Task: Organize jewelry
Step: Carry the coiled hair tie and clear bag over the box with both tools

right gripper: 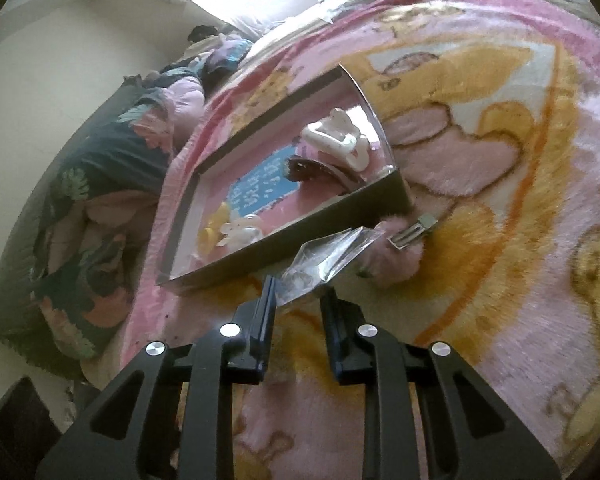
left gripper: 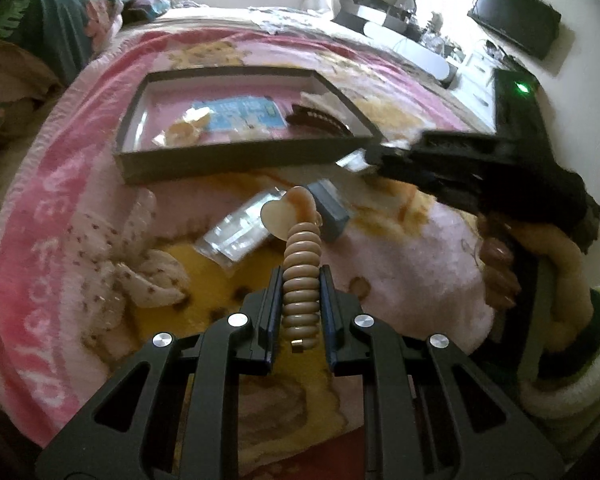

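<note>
Beige coiled hair tie [left gripper: 301,285] with a heart charm is clamped between the left gripper [left gripper: 300,308] fingers, held above the pink blanket [left gripper: 412,264], on the near side of the dark tray [left gripper: 236,156]. A clear plastic packet [right gripper: 324,258] is pinched by the right gripper [right gripper: 298,312] against the tray's near wall. A brown comb clip [right gripper: 320,170], white claw clip [right gripper: 336,140] and blue card [right gripper: 260,188] are seen inside the tray. A silver snap clip [right gripper: 412,232] lies just beside its corner.

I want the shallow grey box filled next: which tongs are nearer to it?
Right. The right tongs, gripping a clear plastic packet, sit at the shallow grey box front corner. The left tongs, holding a beige spiral hair tie, hang farther back.
</note>
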Demonstrator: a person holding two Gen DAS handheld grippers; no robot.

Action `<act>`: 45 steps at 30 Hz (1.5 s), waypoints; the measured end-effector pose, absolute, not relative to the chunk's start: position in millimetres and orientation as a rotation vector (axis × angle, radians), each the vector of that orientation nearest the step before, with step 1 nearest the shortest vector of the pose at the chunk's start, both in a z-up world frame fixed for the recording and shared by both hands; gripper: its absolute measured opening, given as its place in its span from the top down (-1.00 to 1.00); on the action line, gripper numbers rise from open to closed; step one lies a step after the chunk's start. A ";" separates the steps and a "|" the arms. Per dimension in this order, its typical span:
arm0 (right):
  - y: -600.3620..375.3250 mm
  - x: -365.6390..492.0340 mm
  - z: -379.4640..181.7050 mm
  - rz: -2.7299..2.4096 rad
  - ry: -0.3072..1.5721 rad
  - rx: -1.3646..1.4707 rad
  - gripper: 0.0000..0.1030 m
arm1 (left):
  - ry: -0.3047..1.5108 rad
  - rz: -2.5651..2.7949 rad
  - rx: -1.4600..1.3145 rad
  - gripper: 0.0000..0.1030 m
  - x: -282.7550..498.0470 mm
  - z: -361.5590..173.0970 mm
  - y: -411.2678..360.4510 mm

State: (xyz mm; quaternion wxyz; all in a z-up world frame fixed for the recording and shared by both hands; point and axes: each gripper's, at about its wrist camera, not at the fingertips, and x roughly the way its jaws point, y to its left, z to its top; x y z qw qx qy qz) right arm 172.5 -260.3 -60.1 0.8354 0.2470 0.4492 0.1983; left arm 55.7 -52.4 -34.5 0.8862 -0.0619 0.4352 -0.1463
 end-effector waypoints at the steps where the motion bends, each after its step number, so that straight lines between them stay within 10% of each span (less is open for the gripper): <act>1: -260.3 169.2 -55.1 0.423 0.942 0.509 0.59 | 0.897 -0.299 -0.137 0.80 56.5 -31.6 -48.9; 45: -237.2 192.0 57.5 0.414 0.647 0.118 0.59 | 0.743 -0.153 -0.164 0.80 165.7 40.4 14.3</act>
